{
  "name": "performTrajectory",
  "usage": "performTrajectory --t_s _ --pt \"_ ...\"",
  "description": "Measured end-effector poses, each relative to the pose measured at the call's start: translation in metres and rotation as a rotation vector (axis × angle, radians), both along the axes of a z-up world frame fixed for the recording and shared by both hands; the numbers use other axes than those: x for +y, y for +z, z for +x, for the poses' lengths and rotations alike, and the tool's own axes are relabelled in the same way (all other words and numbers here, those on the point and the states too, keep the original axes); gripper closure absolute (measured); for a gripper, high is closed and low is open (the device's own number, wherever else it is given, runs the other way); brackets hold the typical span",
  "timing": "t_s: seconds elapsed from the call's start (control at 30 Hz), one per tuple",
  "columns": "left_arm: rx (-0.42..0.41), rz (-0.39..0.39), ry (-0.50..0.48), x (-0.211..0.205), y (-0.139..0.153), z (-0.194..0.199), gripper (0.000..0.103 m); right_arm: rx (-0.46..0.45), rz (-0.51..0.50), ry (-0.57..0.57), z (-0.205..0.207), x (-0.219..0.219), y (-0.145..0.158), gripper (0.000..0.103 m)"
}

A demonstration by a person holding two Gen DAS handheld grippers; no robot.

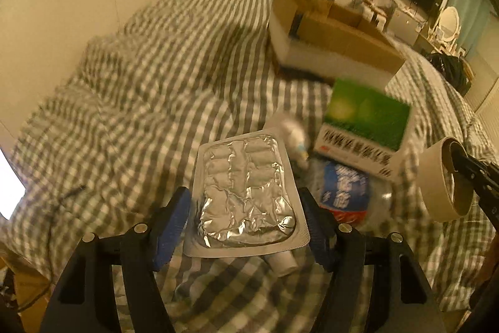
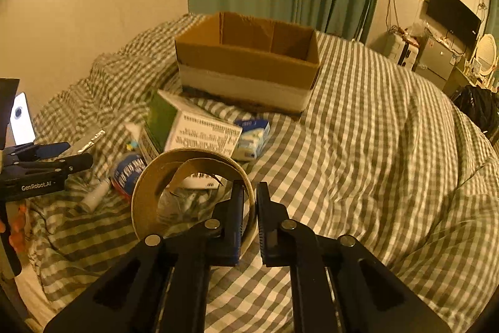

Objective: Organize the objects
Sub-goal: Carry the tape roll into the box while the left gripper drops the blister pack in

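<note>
My left gripper (image 1: pixel 244 202) is shut on a silver foil blister pack (image 1: pixel 246 177), its blue pads pressing the pack's two long edges above the bed. My right gripper (image 2: pixel 250 195) is shut on the wall of a cardboard-coloured tape roll (image 2: pixel 140 202), one finger inside the ring and one outside. In the left wrist view that tape roll (image 1: pixel 436 183) hangs at the right edge. An open cardboard box (image 2: pixel 246 64) stands on the checked bedding farther back. A green and white carton (image 2: pixel 193 133), a blue-labelled bottle (image 2: pixel 128 173) and a small white bottle (image 2: pixel 95 195) lie in front of it.
A blue and white packet (image 2: pixel 252 139) and a small spray bottle (image 1: pixel 294 133) lie among the pile. A lit phone (image 2: pixel 21 124) stands at the left. A thin cable (image 1: pixel 62 195) lies on the duvet (image 2: pixel 374 161). A black bag (image 2: pixel 477 108) and furniture sit beyond the bed's right side.
</note>
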State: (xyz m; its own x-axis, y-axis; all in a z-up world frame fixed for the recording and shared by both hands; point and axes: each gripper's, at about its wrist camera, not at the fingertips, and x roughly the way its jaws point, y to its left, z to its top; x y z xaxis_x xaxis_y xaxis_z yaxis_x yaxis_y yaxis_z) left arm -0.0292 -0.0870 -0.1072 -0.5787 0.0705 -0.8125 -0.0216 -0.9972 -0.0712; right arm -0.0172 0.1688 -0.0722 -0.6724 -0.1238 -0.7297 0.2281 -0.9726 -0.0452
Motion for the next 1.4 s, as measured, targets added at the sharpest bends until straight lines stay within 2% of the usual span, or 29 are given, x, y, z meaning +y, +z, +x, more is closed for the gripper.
performTrajectory --t_s 0.2,0.37,0.5,0.6,0.73,0.9,0.97,1.17,1.23,1.27,1.3,1.33,1.4 --pt "0.133 -0.017 -0.045 0.023 0.054 -0.012 0.032 0.099 -0.029 0.007 -0.005 0.006 0.048 0.095" --pt "0.236 -0.008 -0.095 0.048 0.104 -0.038 0.032 0.189 -0.056 0.009 -0.031 0.012 0.093 0.095" --pt "0.332 -0.02 -0.125 0.072 0.14 -0.071 0.032 0.253 -0.069 -0.021 -0.071 0.021 0.122 0.095" --pt "0.351 -0.051 -0.124 0.089 0.151 -0.1 0.032 0.26 -0.084 -0.051 -0.105 0.031 0.128 0.095" --pt "0.357 -0.061 -0.13 0.111 0.142 -0.15 0.032 0.225 -0.097 -0.103 -0.158 0.043 0.113 0.095" --pt "0.323 -0.091 -0.128 0.129 0.106 -0.196 0.032 0.107 -0.117 -0.134 -0.224 0.043 0.057 0.095" --pt "0.281 -0.091 -0.133 0.132 0.087 -0.213 0.032 0.074 -0.132 -0.135 -0.238 0.045 0.041 0.095" --pt "0.246 -0.074 -0.137 0.132 0.058 -0.223 0.032 -0.001 -0.196 -0.108 -0.256 0.045 0.015 0.09" --pt "0.232 -0.068 -0.151 0.131 0.052 -0.22 0.029 -0.016 -0.229 -0.087 -0.248 0.046 0.015 0.074" --pt "0.223 -0.071 -0.155 0.133 0.05 -0.22 0.026 -0.013 -0.232 -0.096 -0.244 0.047 0.017 0.052" --pt "0.214 -0.073 -0.157 0.133 0.049 -0.218 0.018 0.0 -0.237 -0.108 -0.238 0.05 0.022 0.04" --pt "0.21 -0.075 -0.151 0.132 0.05 -0.215 0.01 0.015 -0.253 -0.109 -0.231 0.054 0.028 0.037" --pt "0.21 -0.071 -0.136 0.13 0.054 -0.207 0.006 0.027 -0.274 -0.106 -0.22 0.059 0.04 0.035"
